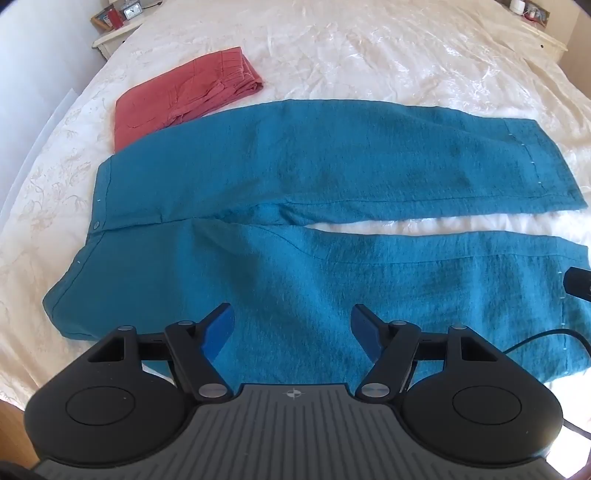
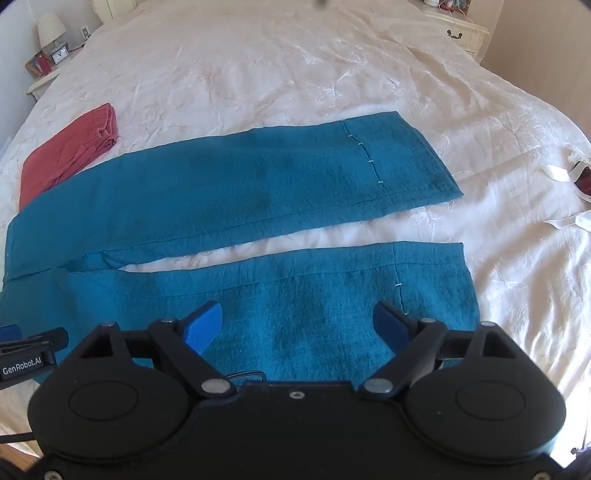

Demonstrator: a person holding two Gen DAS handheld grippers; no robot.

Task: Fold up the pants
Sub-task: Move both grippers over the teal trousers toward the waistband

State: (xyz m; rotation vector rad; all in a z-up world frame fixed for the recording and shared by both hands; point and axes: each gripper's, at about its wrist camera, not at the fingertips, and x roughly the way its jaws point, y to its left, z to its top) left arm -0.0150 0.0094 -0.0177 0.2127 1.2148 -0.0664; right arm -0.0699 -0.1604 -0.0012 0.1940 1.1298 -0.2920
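Note:
Teal pants (image 1: pixel 295 206) lie spread flat on the white bed, waistband to the left, both legs running right with a narrow gap between them. They also show in the right wrist view (image 2: pixel 240 184). My left gripper (image 1: pixel 291 325) is open and empty, hovering over the near leg close to the hip. My right gripper (image 2: pixel 295 321) is open and empty, above the near leg toward its hem (image 2: pixel 432 280). The left gripper shows at the left edge of the right wrist view (image 2: pixel 26 350); the right gripper tip shows at the right edge of the left wrist view (image 1: pixel 578 282).
Folded red pants (image 1: pixel 177 99) lie on the bed (image 1: pixel 369 55) beyond the waistband, also in the right wrist view (image 2: pixel 66 147). A nightstand with a clock (image 1: pixel 122 22) stands at the far left. A dresser (image 2: pixel 458 33) stands far right. A dark red and white item (image 2: pixel 580 177) lies at the bed's right side.

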